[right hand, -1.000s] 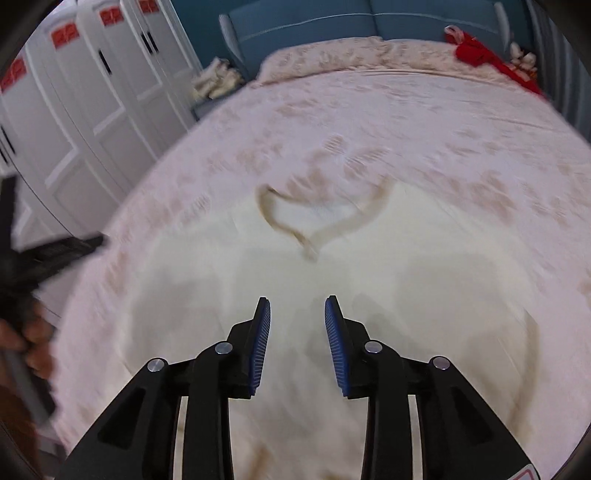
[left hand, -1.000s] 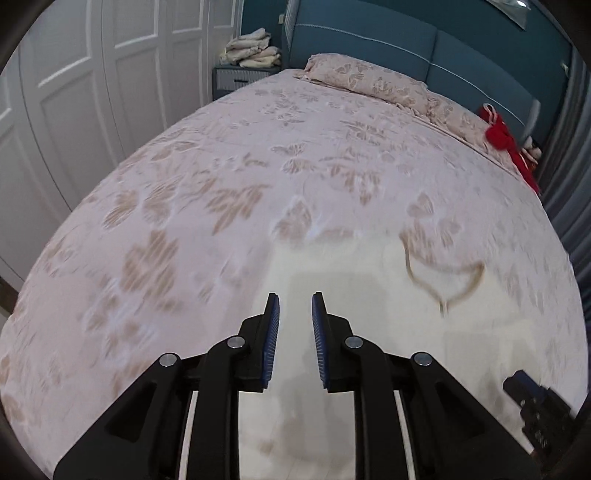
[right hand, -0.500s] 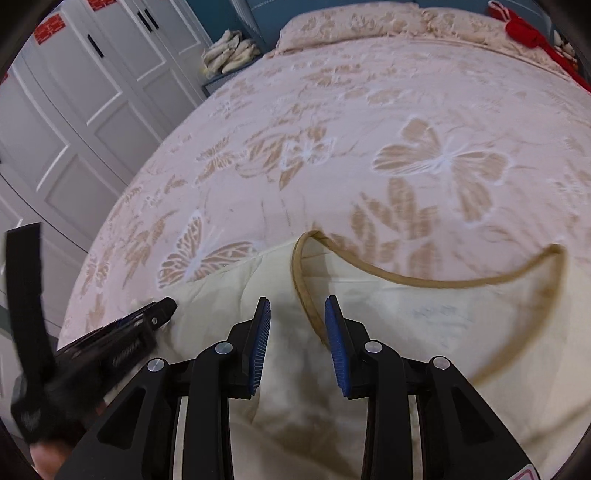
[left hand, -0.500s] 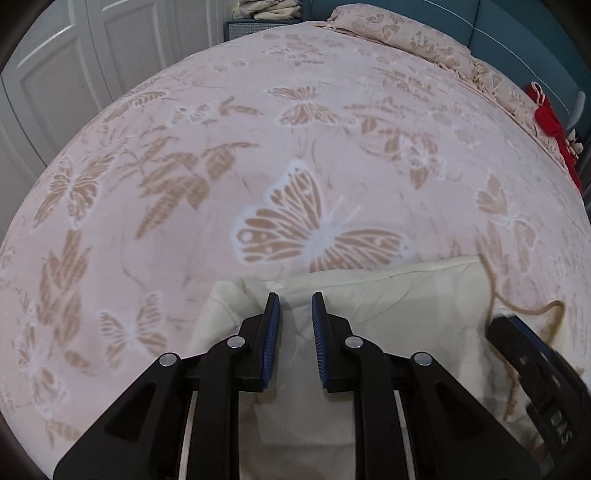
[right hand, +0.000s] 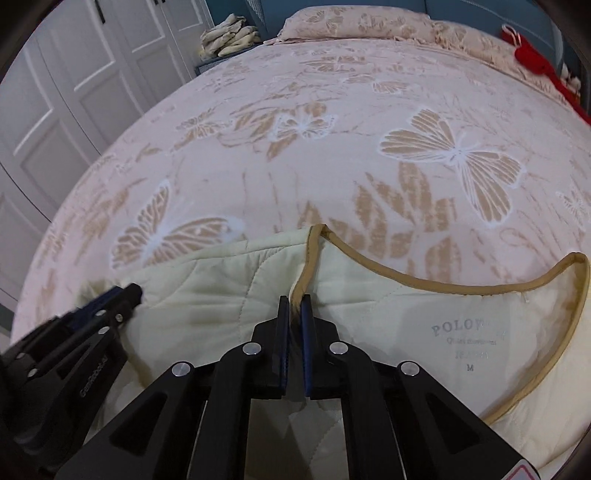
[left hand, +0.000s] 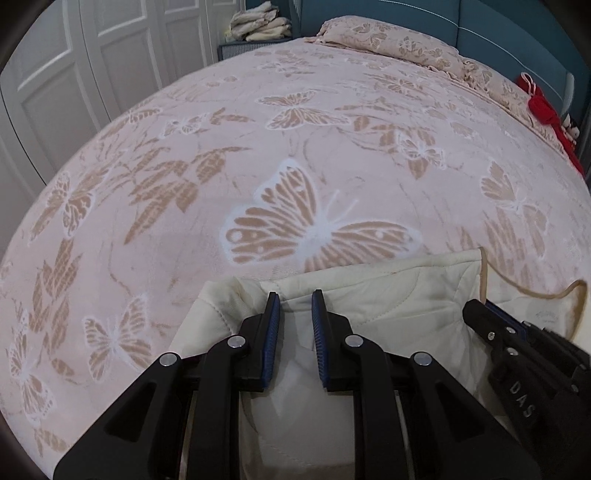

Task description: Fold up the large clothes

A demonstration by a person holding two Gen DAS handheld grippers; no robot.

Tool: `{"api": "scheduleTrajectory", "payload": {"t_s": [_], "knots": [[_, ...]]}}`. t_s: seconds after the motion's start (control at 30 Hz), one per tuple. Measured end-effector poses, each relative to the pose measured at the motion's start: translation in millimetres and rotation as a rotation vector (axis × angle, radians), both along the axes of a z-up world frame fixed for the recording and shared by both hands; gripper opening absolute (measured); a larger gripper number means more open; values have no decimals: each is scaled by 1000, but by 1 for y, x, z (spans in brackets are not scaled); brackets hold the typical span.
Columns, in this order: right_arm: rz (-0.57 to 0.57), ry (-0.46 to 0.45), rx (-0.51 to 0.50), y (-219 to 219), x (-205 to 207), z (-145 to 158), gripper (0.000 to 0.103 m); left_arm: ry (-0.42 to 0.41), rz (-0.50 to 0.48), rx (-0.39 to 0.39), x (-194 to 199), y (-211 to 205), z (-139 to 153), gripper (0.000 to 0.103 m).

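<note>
A cream quilted garment (left hand: pixel 402 295) with tan trim lies on the pink butterfly bedspread (left hand: pixel 295 155). My left gripper (left hand: pixel 295 301) is open over its shoulder edge, with fabric between the fingers. My right gripper (right hand: pixel 294 301) is shut on the tan-trimmed collar edge (right hand: pixel 306 266) of the garment (right hand: pixel 406 325), beside the neck opening and its printed label. The right gripper shows at the lower right of the left wrist view (left hand: pixel 476 314). The left gripper shows at the lower left of the right wrist view (right hand: pixel 122 295).
White wardrobe doors (right hand: pixel 55 92) stand to the left of the bed. A nightstand with piled cloths (left hand: pixel 258 27) is at the far left corner. Pillows (left hand: pixel 388 48) lie at the blue headboard, and a red item (left hand: pixel 546 114) lies at the far right.
Both grippers have come down onto the garment's top edge. The right gripper has shut on the collar trim. The left gripper stays open.
</note>
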State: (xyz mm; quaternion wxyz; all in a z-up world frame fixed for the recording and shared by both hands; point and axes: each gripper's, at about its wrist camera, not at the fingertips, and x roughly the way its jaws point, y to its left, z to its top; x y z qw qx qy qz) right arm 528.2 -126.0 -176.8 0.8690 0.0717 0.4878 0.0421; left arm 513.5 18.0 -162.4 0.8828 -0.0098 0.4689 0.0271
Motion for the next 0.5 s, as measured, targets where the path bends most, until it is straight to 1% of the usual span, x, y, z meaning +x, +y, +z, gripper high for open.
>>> {"api": "scheduleTrajectory", "payload": {"t_s": [0.1,0.17,0.23,0.27,0.3,0.33,0.37,0.4,0.47,0.5], "knots": [[-9,-15,4,-2,-1,-4,1,-21,-1,13,-3,-2,-2,16],[-23,-25,56,-10,-2,-3,1,-27,2,6,-3,0,-3,16],[-69,-51,161,-29,-9,2,2,-30,3,0,-4,1,-3,17],[-106,-58,159,-35,-13,8,3,-30,2,-3,-4,2,-3,17],[-179,-76,114,-46,-22,21,4,-28,2,-7,-4,3,-3,17],[-216,-98,100,-58,-32,34,7,-26,3,-18,-3,5,-1,17],[-253,-122,101,-78,-48,51,7,-26,3,-28,-3,6,0,17],[-282,-133,83,-90,-58,61,7,-21,4,-34,-4,7,5,17],[-337,-164,26,-123,-83,80,7,-5,0,-7,-9,4,20,17],[-371,-170,-15,-144,-97,86,9,-24,-14,-31,-15,-1,35,19]]}}
